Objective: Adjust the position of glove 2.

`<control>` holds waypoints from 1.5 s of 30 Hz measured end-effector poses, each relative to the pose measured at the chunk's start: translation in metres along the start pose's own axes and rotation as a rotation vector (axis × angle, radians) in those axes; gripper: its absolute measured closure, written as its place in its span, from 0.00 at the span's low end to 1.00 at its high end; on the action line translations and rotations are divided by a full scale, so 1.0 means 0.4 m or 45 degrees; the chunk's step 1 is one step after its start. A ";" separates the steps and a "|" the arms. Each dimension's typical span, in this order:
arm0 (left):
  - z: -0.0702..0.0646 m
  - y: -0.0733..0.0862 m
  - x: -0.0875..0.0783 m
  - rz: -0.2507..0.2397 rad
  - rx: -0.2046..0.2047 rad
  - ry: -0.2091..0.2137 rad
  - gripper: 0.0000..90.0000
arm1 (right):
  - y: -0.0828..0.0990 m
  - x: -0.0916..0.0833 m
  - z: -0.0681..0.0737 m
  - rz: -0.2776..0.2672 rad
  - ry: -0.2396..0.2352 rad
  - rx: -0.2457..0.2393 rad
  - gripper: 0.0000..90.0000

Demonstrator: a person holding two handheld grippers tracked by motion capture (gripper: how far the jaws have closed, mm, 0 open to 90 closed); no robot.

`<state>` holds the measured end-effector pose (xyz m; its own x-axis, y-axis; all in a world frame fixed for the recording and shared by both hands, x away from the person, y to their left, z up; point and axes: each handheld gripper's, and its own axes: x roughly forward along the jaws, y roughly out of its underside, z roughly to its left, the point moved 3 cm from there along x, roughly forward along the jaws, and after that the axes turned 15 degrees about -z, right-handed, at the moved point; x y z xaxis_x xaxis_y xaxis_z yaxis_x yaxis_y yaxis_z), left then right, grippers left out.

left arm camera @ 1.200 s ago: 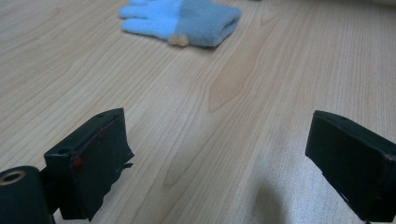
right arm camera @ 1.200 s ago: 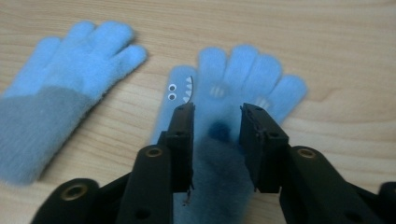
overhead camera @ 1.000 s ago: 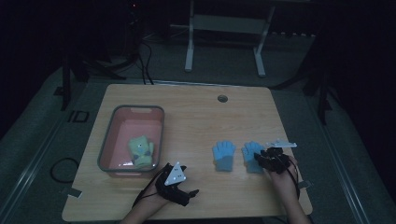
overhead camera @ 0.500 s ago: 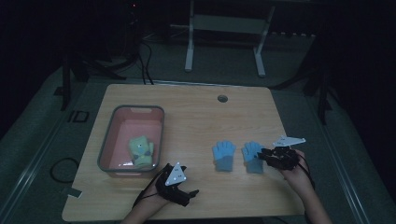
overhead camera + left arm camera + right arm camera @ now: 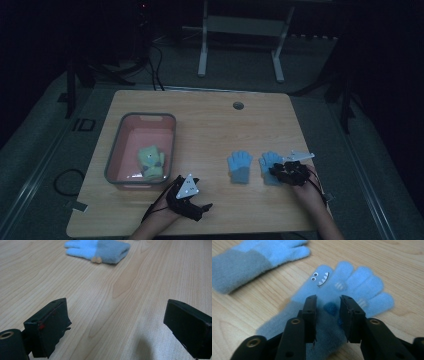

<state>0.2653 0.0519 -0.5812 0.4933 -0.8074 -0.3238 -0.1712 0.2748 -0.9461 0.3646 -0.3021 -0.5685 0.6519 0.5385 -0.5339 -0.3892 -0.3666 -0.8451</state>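
Observation:
Two blue gloves lie flat on the wooden table (image 5: 200,120). The left glove (image 5: 240,167) (image 5: 100,248) (image 5: 257,257) lies alone. My right gripper (image 5: 275,172) (image 5: 328,302) sits low over the right glove (image 5: 269,161), which bears a small monster face (image 5: 352,280). Its jaws stand narrow and have just been opening slightly; the glove's palm lies flat between them, unpinched. At the table's front edge my left gripper (image 5: 202,194) (image 5: 117,322) rests wide open with only bare wood between its jaws, pointing toward the left glove.
A pink tub with a grey rim (image 5: 115,150) stands at the left and holds yellow-green gloves (image 5: 150,162). A round cable hole (image 5: 238,105) sits near the far edge. A metal stand (image 5: 240,25) rises beyond the table.
My right gripper drew back to the right, then came left and down onto the right glove. The left gripper and both gloves stayed where they were.

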 end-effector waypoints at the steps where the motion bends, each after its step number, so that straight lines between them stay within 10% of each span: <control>1: 0.000 0.000 0.000 0.001 -0.001 0.000 0.07 | 0.003 0.000 0.001 -0.012 0.006 -0.003 0.77; 8: 0.000 0.001 0.001 0.004 0.002 0.000 0.07 | 0.001 0.001 0.025 0.000 0.096 -0.013 0.94; 20: 0.000 -0.001 0.001 -0.002 -0.001 0.002 0.07 | -0.085 -0.063 0.030 -0.106 0.198 0.104 0.96; 45: -0.001 -0.003 -0.001 -0.002 0.008 0.004 0.07 | -0.261 -0.003 0.211 -0.191 0.008 -0.017 0.96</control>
<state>0.2649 0.0517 -0.5800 0.4910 -0.8094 -0.3221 -0.1649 0.2767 -0.9467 0.3496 -0.2004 -0.4823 0.7065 0.5831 -0.4011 -0.2783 -0.2922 -0.9150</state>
